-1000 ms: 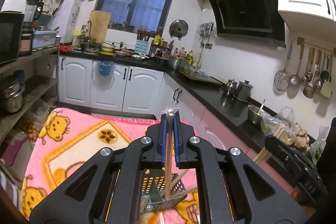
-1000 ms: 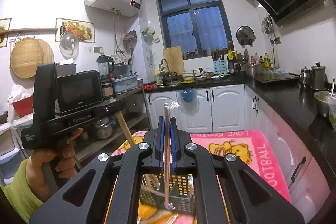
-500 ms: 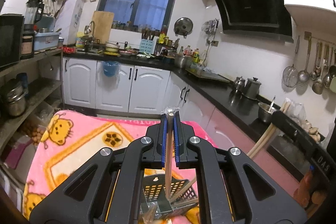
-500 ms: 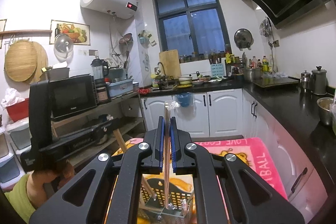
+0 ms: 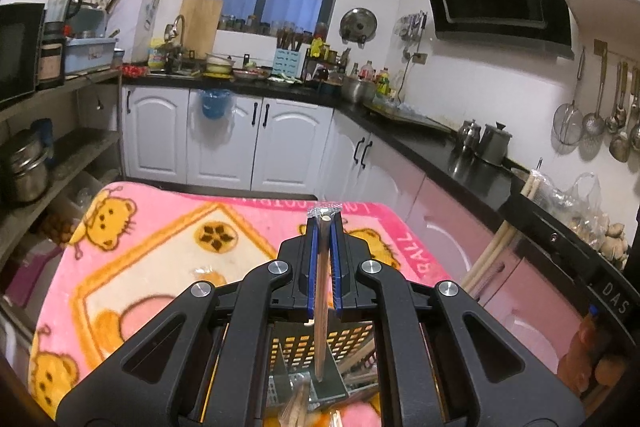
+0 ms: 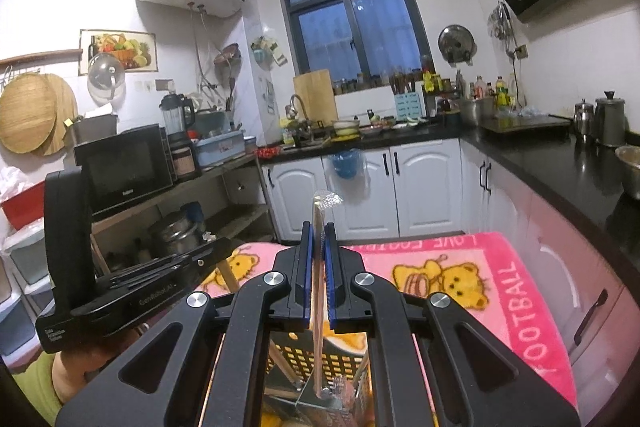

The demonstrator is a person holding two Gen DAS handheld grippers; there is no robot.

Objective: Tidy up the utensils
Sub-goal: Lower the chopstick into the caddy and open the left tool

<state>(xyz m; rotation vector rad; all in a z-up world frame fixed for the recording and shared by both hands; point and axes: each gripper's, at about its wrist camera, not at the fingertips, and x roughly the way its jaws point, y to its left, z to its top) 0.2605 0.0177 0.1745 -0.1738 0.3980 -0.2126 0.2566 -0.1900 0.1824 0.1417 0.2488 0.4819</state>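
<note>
In the left wrist view my left gripper [image 5: 324, 229] is shut on a brown chopstick in a clear wrapper [image 5: 321, 307]. The stick stands upright and its lower end dips into the perforated metal utensil holder [image 5: 296, 351] below. In the right wrist view my right gripper [image 6: 319, 231] is shut on a pale wrapped chopstick pair [image 6: 318, 327], whose lower end also hangs inside the holder [image 6: 344, 361]. More chopsticks lean in the holder's compartments. Each view shows the other hand-held gripper at its side: the left gripper [image 6: 120, 291] and the right gripper [image 5: 568, 251].
The holder stands on a pink bear-print blanket [image 5: 160, 247] over a table. White cabinets and a black counter [image 5: 420, 143] run along the back and right. An open shelf with pots and a microwave [image 6: 124, 163] stands on the left. A hand in a green sleeve [image 6: 60, 379] holds the left gripper.
Both grippers have sunk toward the holder with their chopsticks still gripped. The holder now fills more of each view and the stick ends reach deeper into it.
</note>
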